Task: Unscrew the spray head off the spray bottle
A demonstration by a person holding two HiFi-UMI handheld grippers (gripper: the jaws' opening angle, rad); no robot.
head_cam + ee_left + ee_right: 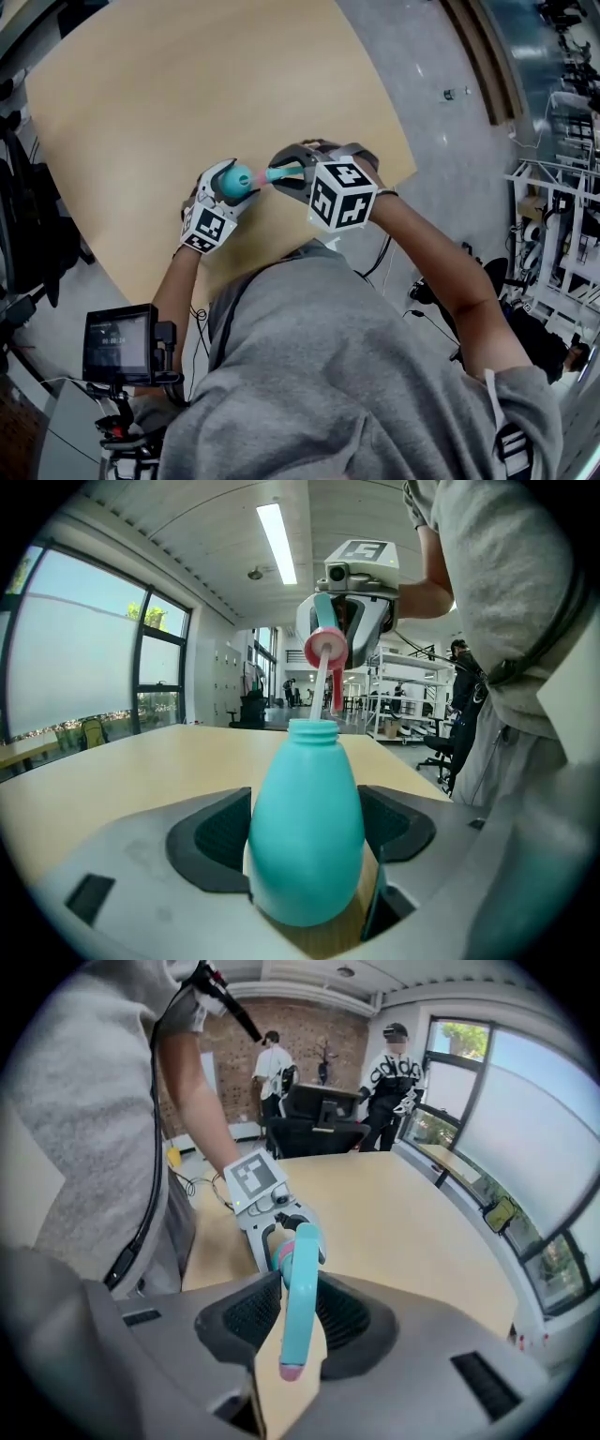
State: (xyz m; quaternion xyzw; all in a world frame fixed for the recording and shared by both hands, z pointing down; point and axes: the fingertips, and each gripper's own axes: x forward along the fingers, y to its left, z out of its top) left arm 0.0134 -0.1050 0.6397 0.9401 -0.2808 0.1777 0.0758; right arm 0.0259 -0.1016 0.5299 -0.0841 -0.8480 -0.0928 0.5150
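Clamping bottle (305,836) between left jaws, head (325,647) off

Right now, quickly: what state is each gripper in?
Left gripper: closed on the teal spray bottle.
Right gripper: closed on the spray head.

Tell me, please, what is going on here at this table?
A person is working above a wooden table with a hand-held tool in each hand. The left tool grips a teal bottle by its body. The right tool is clamped on the spray head. The head is already off the bottle's neck: the threads are bare, and only the head's thin tube runs down to the opening.
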